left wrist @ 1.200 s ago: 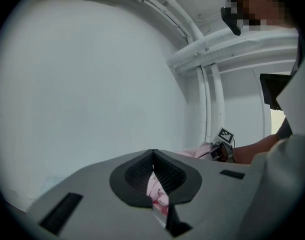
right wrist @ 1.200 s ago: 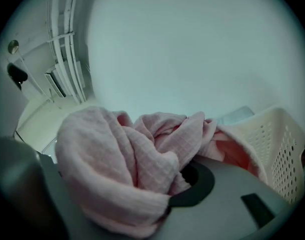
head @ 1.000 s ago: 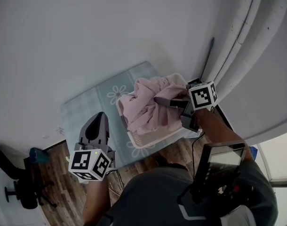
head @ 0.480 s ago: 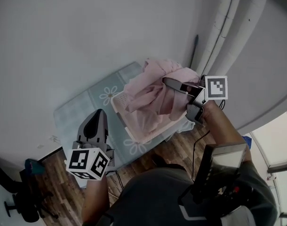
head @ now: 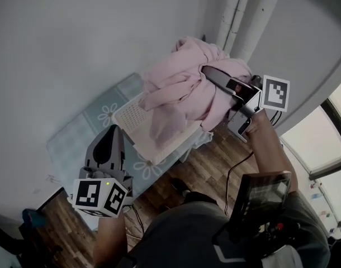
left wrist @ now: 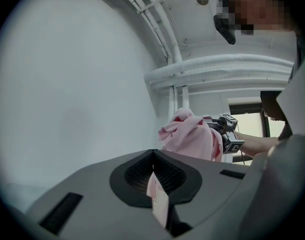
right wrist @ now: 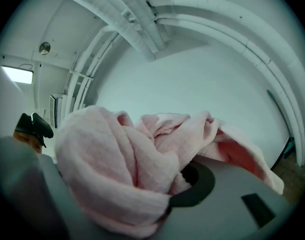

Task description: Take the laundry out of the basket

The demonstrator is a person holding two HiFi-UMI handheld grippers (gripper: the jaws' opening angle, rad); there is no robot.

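Laundry (head: 187, 88) hangs above the basket (head: 136, 117), which sits on a mat (head: 78, 135).

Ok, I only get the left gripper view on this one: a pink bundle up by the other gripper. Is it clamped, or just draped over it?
Observer: Clamped. The right gripper view shows the pink garment bunched between the jaws of the right gripper, which are closed on it.
Operator: Is it clear of the basket?
Observer: Not plainly. In the head view its lower end hangs over the open basket; whether they touch I cannot tell.
Operator: What is the basket standing on?
Observer: A pale mat with a flower print, laid on a wood floor.
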